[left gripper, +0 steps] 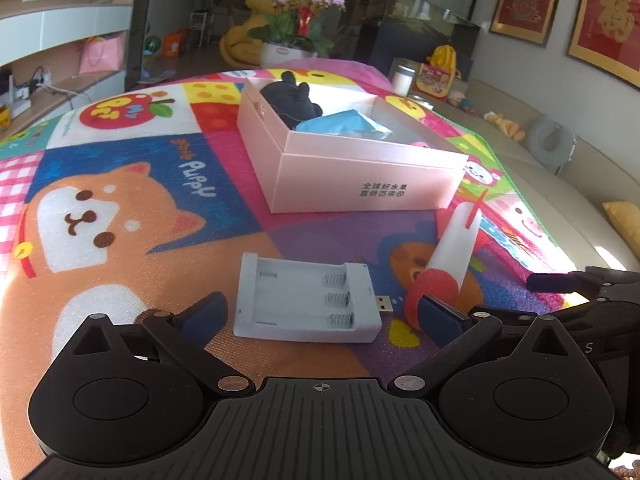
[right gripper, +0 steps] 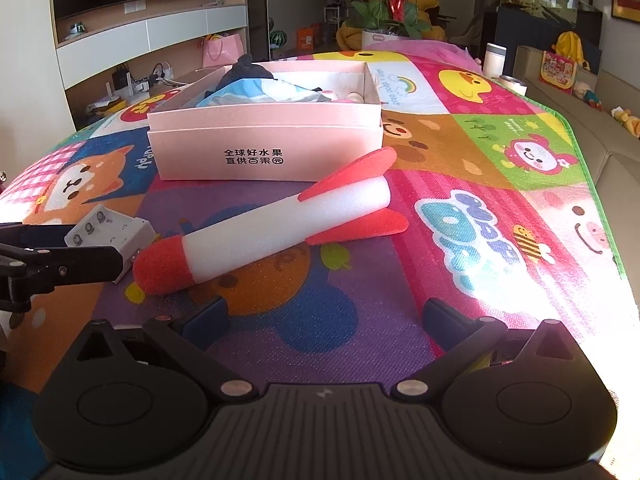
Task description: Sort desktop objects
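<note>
A white battery charger [left gripper: 308, 304] with a USB plug lies on the cartoon mat, between the fingers of my left gripper [left gripper: 322, 316]. That gripper is open wide and its pads stand clear of the charger's sides. Just to the right lies a white foam rocket [right gripper: 280, 224] with a red nose and fins, pointing toward the pink box [right gripper: 264, 152]. My right gripper [right gripper: 326, 316] is open over bare mat, short of the rocket, with nothing between its fingers. The box holds a dark plush toy [left gripper: 288, 98] and a blue packet [left gripper: 344, 124].
The colourful mat [right gripper: 480, 160] covers the table; its green edge drops off at the right toward a sofa [left gripper: 560, 184]. A pot of purple orchids [left gripper: 296, 20] and a white cylinder [right gripper: 494, 60] stand at the far end. One finger [right gripper: 88, 264] of the left gripper shows beside the rocket's nose.
</note>
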